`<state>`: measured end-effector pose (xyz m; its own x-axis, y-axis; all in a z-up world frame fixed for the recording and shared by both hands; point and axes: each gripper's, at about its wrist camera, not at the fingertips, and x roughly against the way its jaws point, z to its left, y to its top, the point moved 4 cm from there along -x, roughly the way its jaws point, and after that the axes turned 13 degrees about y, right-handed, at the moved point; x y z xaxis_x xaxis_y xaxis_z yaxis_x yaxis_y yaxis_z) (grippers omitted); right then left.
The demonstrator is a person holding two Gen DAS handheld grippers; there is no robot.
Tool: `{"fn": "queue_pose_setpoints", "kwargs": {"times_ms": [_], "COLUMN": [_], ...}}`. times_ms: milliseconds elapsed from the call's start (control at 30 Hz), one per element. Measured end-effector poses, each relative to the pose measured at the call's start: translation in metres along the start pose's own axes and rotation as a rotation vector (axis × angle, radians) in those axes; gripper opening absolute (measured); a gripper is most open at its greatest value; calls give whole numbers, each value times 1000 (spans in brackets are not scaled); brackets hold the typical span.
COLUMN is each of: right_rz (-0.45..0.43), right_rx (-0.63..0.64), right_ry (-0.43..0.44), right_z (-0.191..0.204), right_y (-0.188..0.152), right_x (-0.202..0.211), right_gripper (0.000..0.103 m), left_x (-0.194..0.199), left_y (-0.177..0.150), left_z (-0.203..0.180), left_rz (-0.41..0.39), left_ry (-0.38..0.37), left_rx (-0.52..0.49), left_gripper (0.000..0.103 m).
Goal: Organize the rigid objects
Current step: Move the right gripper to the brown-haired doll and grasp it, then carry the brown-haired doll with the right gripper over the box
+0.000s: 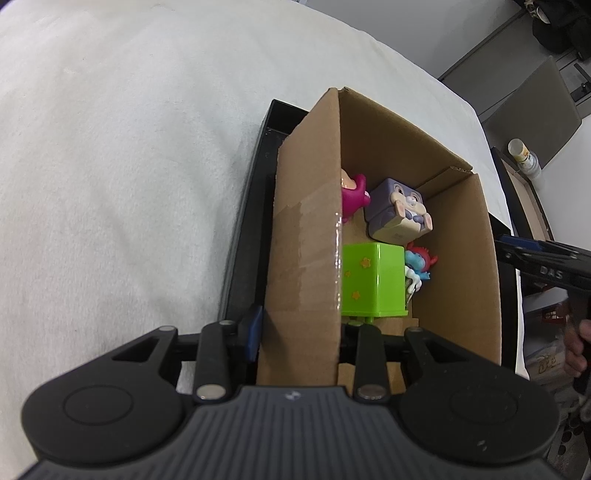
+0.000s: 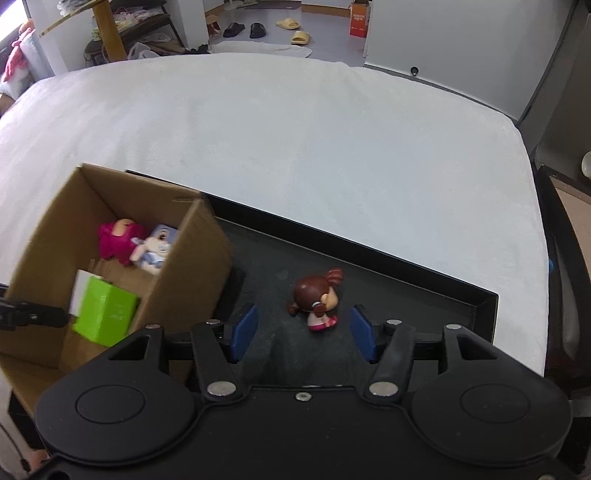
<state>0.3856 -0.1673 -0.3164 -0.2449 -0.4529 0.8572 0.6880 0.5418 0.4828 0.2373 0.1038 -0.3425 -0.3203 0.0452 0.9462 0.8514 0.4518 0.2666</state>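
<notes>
Open tray floor (image 2: 399,295) flanks the doll (image 2: 317,301) — clear approach; the cardboard box wall (image 2: 195,266) crowds its left.

The letters "DAS" stand in raised black on the black body of the right gripper (image 1: 546,267), at the right edge of the left wrist view; cursive lettering on a pale bag (image 1: 546,363) near the right edge cannot be made out; the orange carton (image 2: 359,20) far off on the floor bears print too small to read.
</notes>
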Motion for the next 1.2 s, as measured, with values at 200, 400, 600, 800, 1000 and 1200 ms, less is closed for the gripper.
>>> {"fn": "queue_pose_setpoints", "kwargs": {"times_ms": [200,400,600,800,1000,1200], "right_rz": [-1,5,13,22,21,6], "right_rx": [-42,-39,-32,-7,-10,-10], "right_ry": [12,4,3,2,-1,-1], "right_z": [-15,-21,-22,-17,-13,-2], "right_y": [-1,2,4,3,1,3], "right_x": [-18,-32,-43,-38,-21,5], "right_gripper": [56,55,41,34,34,34], "left_x": [-2,-7,-8,-9,-11,-10], "left_y": [1,1,2,2,2,2], "left_z": [0,-1,0,0,-1,-1], "left_rz": [7,21,24,25,26,26], "left_ry": [0,-1,-1,3,8,10], "left_rx": [-4,-8,-9,-9,-6,-2], "left_gripper": [32,31,31,31,30,30]}}
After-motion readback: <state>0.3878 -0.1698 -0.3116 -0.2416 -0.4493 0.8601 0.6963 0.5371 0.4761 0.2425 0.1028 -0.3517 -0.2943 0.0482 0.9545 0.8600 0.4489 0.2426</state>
